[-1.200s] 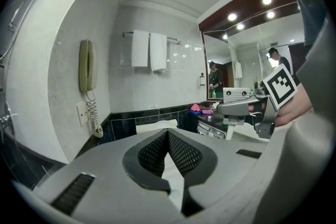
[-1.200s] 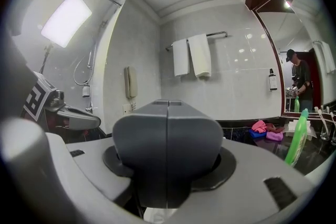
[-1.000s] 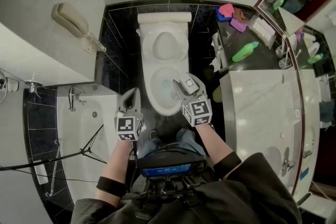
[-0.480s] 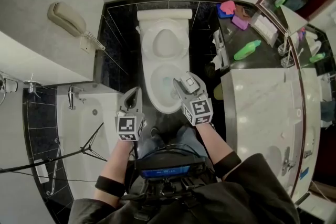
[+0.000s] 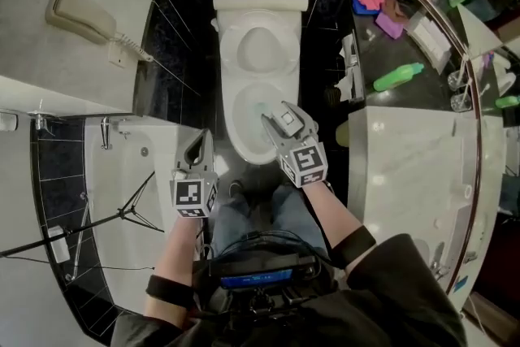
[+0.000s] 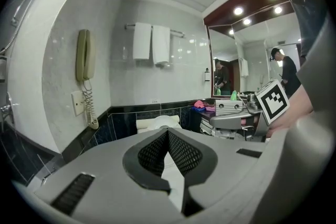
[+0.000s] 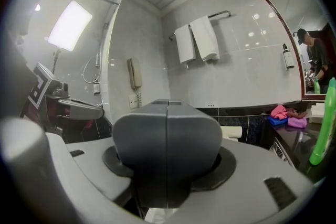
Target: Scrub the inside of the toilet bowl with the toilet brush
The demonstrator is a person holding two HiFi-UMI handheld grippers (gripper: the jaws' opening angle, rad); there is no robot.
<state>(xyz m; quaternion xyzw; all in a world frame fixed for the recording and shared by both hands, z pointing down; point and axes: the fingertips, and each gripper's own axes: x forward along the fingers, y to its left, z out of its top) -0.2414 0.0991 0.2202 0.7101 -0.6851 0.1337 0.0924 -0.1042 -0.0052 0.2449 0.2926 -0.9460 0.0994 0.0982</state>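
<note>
Both grippers have sunk a little toward the toilet bowl point(image 5: 236, 126) since a moment ago, the right gripper point(image 5: 279, 124) more than the left gripper point(image 5: 202, 142). Our view has slid too, so the wall phone point(image 5: 77, 15) now sits farther up in the corner. The right jaws stand partly apart and are closed on a dark grey block point(image 7: 167, 149). It is smooth, with round corners and a thin line down its middle, and it fills the whole gap. We cannot tell if this block is part of the toilet brush. The left jaws are together at their tips and hold nothing. Their black pads point(image 6: 182, 152) have a bumpy net pattern and make a V shape in the pale grey plastic. The right gripper hangs over the front right side of the bowl, which is white, shiny and egg-shaped, with pale blue-green water point(image 5: 260, 104) inside. The left gripper is between the bowl and the white bathtub point(image 5: 122, 191). The oval lid point(image 5: 260, 49) stands up against the boxy tank point(image 5: 260, 2). The tiles point(image 5: 183, 45) around them are black and glossy. The phone has a curly cord point(image 5: 130, 49). Two white towels point(image 7: 197, 39) hang folded high up behind the tank, and a green bottle point(image 5: 398, 77) lies on its side to the right.
</note>
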